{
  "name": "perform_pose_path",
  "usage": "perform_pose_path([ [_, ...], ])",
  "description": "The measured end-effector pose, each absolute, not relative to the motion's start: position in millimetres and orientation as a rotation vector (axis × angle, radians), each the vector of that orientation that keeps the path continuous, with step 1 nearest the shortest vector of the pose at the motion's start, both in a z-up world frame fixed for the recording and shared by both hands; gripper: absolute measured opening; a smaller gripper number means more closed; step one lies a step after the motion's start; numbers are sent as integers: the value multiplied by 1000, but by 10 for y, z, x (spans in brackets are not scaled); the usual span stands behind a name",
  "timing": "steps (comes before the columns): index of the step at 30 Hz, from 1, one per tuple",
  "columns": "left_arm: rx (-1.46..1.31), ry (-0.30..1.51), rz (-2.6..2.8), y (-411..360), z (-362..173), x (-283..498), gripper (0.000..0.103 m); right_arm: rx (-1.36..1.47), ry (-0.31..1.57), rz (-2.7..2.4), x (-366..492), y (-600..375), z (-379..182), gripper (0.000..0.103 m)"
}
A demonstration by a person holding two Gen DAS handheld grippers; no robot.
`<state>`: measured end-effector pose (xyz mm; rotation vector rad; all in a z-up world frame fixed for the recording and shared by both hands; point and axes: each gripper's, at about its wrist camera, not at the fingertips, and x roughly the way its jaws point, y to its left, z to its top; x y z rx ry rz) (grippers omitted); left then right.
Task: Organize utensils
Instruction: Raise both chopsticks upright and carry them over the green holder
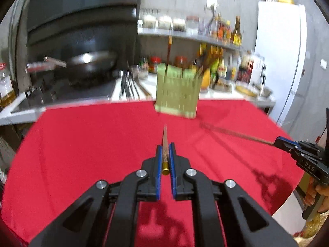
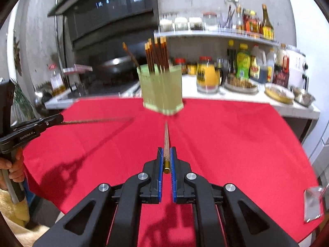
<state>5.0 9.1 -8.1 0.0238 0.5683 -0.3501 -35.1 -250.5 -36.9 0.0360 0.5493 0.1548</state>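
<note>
A pale green slotted utensil holder (image 1: 177, 94) stands at the far edge of the red tablecloth (image 1: 92, 144); it also shows in the right wrist view (image 2: 162, 90), with several brown chopsticks (image 2: 157, 55) upright in it. My left gripper (image 1: 165, 147) is shut on a brown chopstick (image 1: 165, 142) with a gold end cap, pointing at the holder. My right gripper (image 2: 167, 150) is shut on a like chopstick (image 2: 166, 138). Each gripper shows in the other's view, the right one (image 1: 281, 142) and the left one (image 2: 57, 119), holding its stick low over the cloth.
A white counter (image 2: 246, 98) behind the table carries jars, bottles and bowls, with a shelf (image 2: 216, 34) of jars above. A wok (image 1: 90, 61) sits on the stove at left. A fridge (image 1: 281, 57) stands at right. A shiny metal piece (image 2: 312, 203) lies at the table's right edge.
</note>
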Motion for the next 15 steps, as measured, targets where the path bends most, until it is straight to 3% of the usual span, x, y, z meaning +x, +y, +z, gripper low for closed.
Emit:
perform_pose_path([
  [7, -21, 412, -347, 249, 447, -80, 7, 17, 399, 161, -447, -2477, 243, 7],
  [15, -32, 371, -360, 277, 623, -126, 7, -11, 337, 163, -447, -2446, 573, 7],
])
